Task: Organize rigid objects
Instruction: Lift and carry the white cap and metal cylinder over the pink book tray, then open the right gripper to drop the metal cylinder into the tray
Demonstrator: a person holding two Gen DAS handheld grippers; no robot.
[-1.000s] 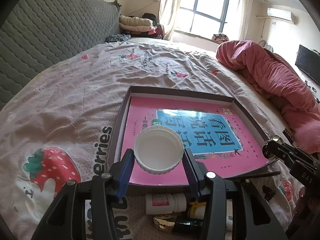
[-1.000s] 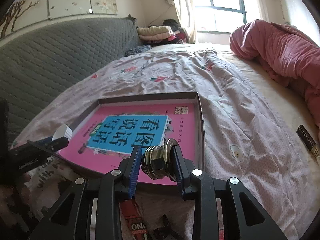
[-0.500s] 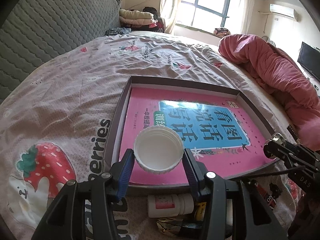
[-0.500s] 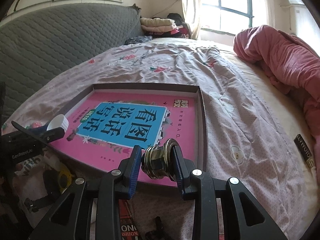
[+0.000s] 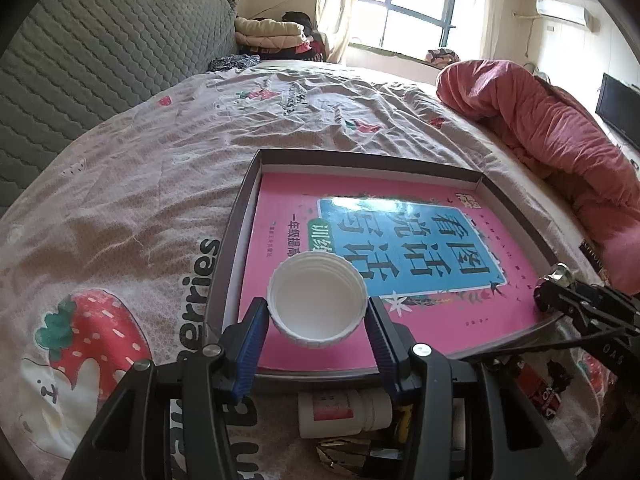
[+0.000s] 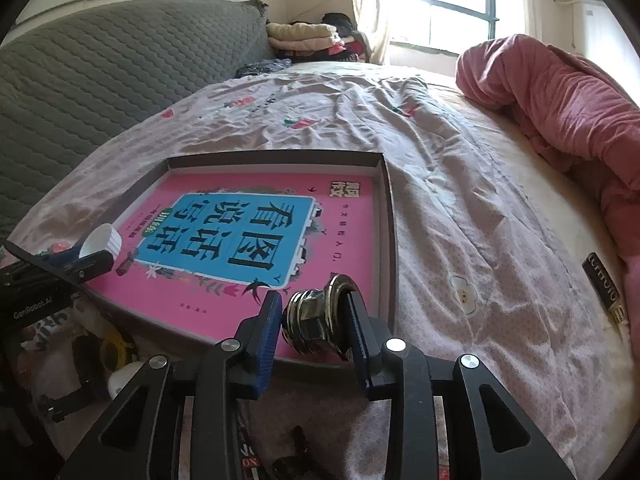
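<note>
Cap (image 5: 317, 300), pinched in left tongs (image 5: 316, 320), and brass fitting (image 6: 316, 316), pinched in right tongs (image 6: 314, 320), hang over the tray's (image 5: 236, 216) near edge, book (image 5: 400, 240) beneath.

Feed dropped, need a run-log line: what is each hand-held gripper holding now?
left hand-held gripper: shut on white cap | right hand-held gripper: shut on brass fitting | both over pink book in box

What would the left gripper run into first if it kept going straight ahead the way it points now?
Probably the pink book lying in the shallow grey box: the left gripper, shut on the white plastic cap, points low across its cover. Depth is unclear.
</note>
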